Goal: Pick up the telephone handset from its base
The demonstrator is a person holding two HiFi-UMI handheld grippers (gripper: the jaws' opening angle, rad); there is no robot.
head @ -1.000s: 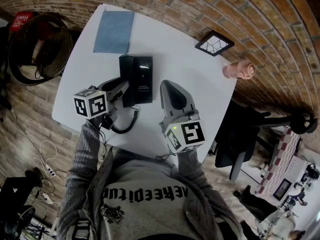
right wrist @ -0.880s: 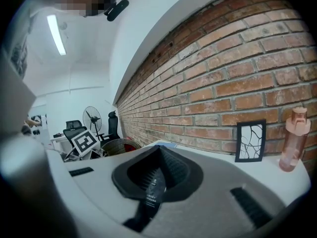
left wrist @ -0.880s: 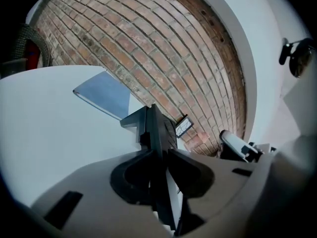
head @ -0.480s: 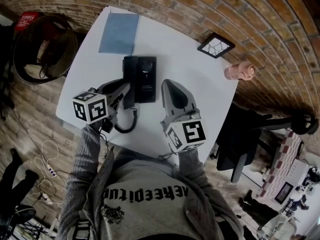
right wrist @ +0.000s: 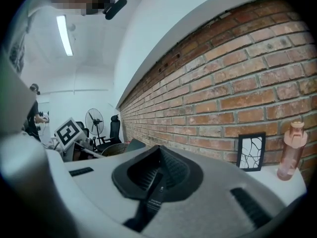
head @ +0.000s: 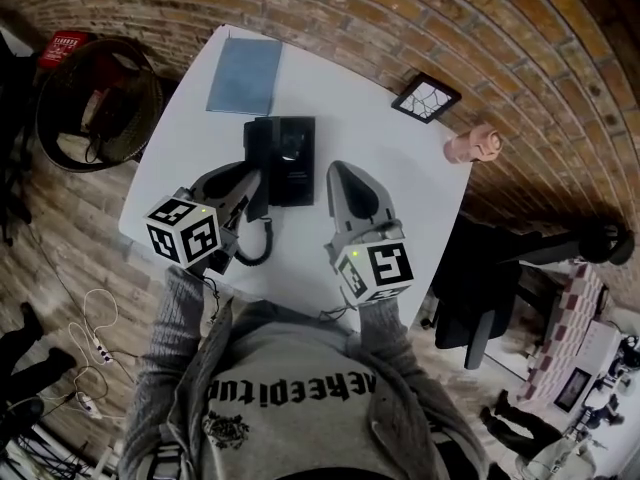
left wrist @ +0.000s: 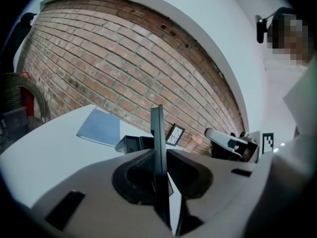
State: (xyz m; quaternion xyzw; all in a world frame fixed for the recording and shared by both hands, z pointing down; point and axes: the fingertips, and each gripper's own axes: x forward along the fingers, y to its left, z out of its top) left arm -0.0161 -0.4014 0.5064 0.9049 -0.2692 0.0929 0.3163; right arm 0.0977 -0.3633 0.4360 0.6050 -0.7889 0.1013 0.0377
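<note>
Left gripper [head: 244, 189], jaws just closing, clamps slim black handset [left wrist: 157, 133], coiled cord [head: 262, 249] trailing; right gripper [head: 341, 172] jaws together, empty.

The right hand-held gripper [right wrist: 159, 152] has its jaws pressed together, empty. Beyond it are a brick wall [right wrist: 237, 78], a picture frame [right wrist: 251, 151] and a pink bottle [right wrist: 291, 152].

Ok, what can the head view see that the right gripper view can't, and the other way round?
Only the head view shows the person's grey top and the curly phone cord on the table. Only the right gripper view shows the standing fan and the ceiling light. Both show the brick wall, the framed picture and the pink bottle.
</note>
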